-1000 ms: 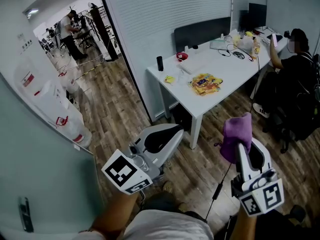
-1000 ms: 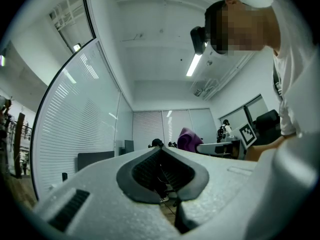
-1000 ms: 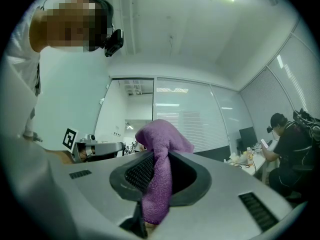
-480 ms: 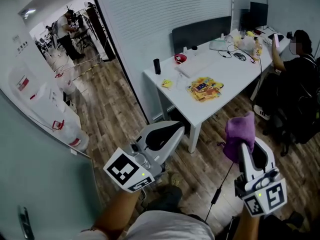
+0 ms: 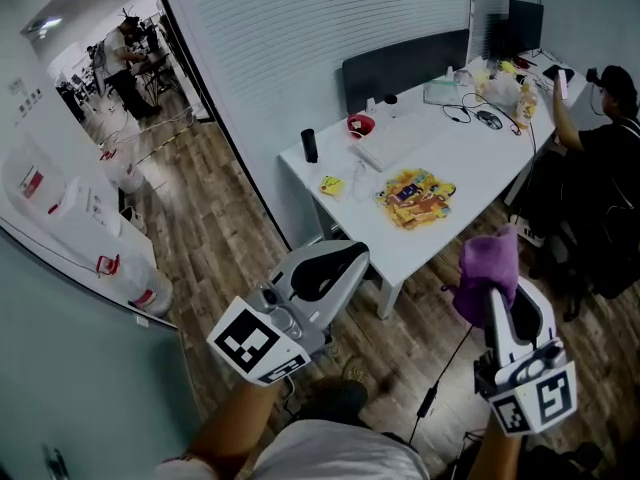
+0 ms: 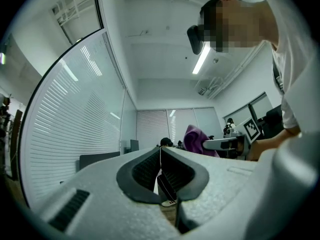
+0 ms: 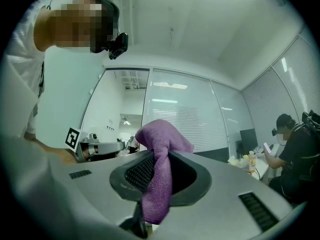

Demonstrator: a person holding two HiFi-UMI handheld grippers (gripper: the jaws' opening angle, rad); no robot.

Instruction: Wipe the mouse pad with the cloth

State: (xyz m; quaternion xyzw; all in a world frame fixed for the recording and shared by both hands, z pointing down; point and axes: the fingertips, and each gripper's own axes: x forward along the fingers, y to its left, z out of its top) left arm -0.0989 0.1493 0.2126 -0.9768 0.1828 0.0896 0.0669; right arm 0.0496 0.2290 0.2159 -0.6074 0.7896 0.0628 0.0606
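cloth [image 7: 159,139]: purple, bunched, I see it pinched in right gripper [image 5: 495,303], tail hanging | mouse pad [image 5: 413,193]: yellow print, flat on white counter [image 5: 470,158], well apart from cloth

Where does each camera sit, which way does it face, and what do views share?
Head view: on the head, steeply down at the white desk; both forearms, left gripper, right gripper.
Left gripper view: on it, along its shut fingers; torso at right.
Right gripper view: along fingers clamping the purple cloth; shoulder at left.
Shared: cloth in all three.
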